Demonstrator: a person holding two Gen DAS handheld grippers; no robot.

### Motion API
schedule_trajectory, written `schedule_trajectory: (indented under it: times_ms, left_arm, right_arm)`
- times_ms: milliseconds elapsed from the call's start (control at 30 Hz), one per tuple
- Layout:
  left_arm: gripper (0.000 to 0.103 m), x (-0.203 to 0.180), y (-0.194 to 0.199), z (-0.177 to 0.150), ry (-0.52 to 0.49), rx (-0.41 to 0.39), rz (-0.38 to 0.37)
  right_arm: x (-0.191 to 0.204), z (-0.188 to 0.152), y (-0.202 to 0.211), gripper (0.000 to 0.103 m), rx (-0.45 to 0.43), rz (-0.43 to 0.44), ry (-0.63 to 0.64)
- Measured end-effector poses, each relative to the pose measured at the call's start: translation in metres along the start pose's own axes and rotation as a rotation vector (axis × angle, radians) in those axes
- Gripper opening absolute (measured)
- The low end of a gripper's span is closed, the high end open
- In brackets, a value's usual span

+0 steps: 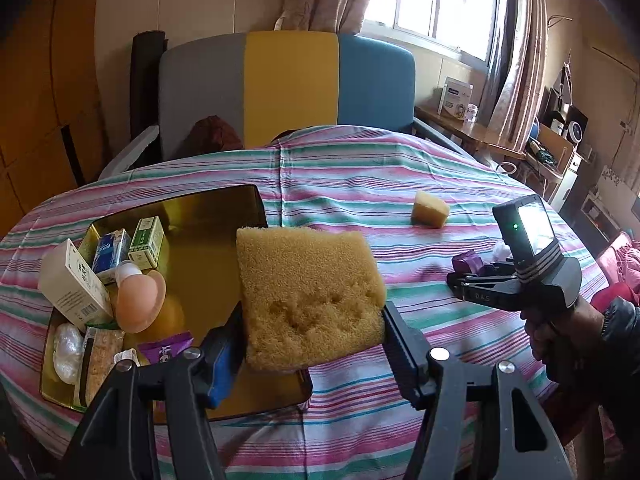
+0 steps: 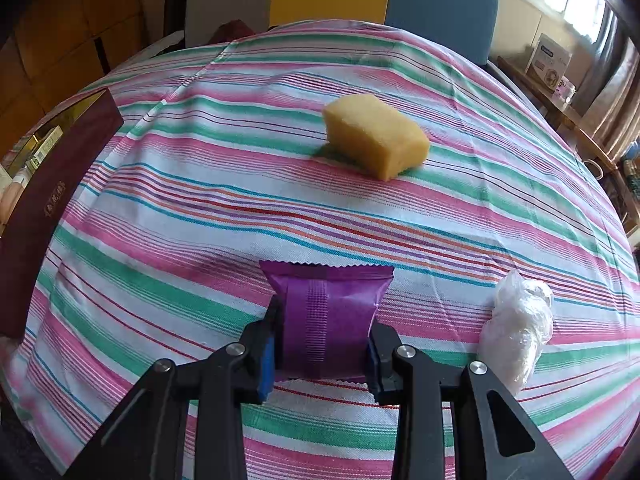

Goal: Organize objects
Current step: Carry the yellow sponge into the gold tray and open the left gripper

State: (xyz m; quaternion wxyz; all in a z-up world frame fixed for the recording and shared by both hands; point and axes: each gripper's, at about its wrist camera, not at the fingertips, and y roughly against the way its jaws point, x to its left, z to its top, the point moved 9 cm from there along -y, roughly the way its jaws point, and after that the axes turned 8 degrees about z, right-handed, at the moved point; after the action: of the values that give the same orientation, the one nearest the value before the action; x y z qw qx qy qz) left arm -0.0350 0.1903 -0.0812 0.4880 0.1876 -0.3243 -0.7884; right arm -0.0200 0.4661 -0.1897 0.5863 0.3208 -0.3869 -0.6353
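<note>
Gripping a large sponge over the gold tray's right edge, the left gripper sees the tray's crowded contents, hidden from the right view. The right gripper pinches a purple packet on the striped cloth; bare cloth separates it from the small sponge.

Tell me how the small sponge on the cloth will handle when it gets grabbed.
The small sponge looks porous like the big sponge the left gripper holds, so probably soft and light. It will likely squash between pads rather than slip. It sits blocky on the cloth, so rolling seems unlikely, though a push may slide it.
</note>
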Motion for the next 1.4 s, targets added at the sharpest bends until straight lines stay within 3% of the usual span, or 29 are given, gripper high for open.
schedule_trajectory:
  times_ms: [400,667,933,1100,1233,1400]
  left_arm:
    - [0.064,0.027,-0.005,-0.008,0.072,0.027,-0.011]
    - [0.064,0.091,0.005,-0.022,0.216,0.022,0.009]
    - [0.064,0.125,0.003,-0.023,0.377,0.064,-0.098]
    - [0.064,0.122,-0.024,0.015,0.397,0.096,-0.163]
    - [0.064,0.128,-0.065,0.046,0.343,0.109,-0.073]
    - [0.064,0.134,-0.129,0.059,0.337,0.223,-0.053]
  right_arm:
    - [0.002,0.001,0.000,0.036,-0.006,-0.007,0.008]
    - [0.004,0.001,0.000,0.036,-0.010,-0.024,0.028]
    - [0.006,0.001,0.001,0.036,-0.012,-0.040,0.037]
    - [0.007,0.002,0.002,0.036,-0.013,-0.043,0.034]
    - [0.007,0.004,0.001,0.036,-0.013,-0.046,0.033]
    - [0.008,0.003,0.001,0.036,-0.012,-0.048,0.034]
